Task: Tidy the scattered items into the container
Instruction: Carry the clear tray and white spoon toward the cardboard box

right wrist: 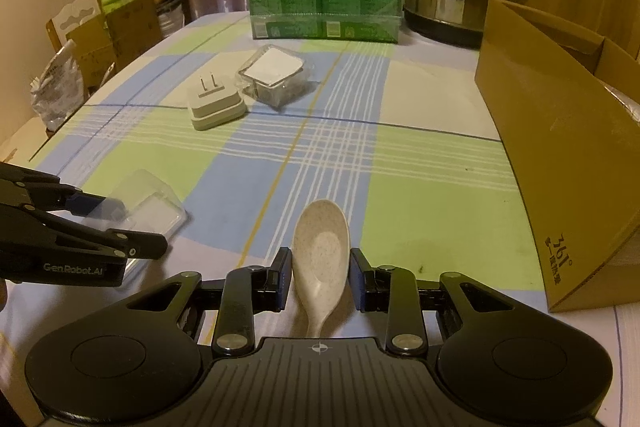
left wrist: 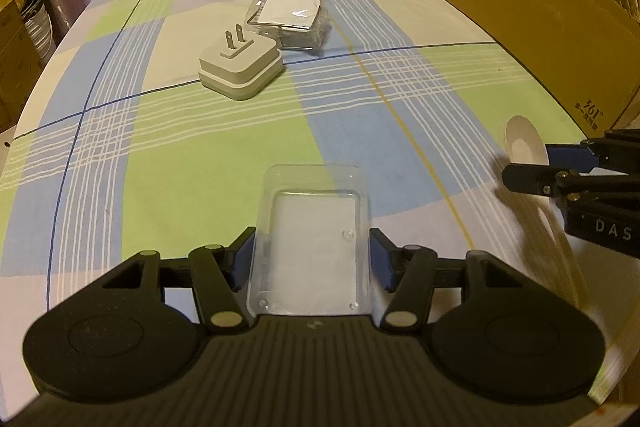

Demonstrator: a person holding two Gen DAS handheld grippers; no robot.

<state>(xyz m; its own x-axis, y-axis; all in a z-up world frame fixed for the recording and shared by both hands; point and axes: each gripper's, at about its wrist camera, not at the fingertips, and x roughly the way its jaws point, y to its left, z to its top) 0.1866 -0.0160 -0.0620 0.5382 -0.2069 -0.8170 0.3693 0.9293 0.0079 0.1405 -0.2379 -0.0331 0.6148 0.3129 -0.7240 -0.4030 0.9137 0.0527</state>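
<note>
The speckled spoon (right wrist: pixel 322 259) lies on the tabletop (right wrist: pixel 420 187), clamped between the closed right hand-held gripper (right wrist: pixel 320 277). The left hand-held gripper (left wrist: pixel 310 259), about half open, grips a clear plastic tray (left wrist: pixel 312 239). Farther off sit a white plug adapter (left wrist: pixel 240 67) and a clear box (left wrist: pixel 290 17), with the cardboard box (right wrist: pixel 560 147) at right.

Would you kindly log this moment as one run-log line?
left gripper: shut on clear plastic lid | right gripper: shut on spoon | cardboard box: on table, nothing placed yet
</note>
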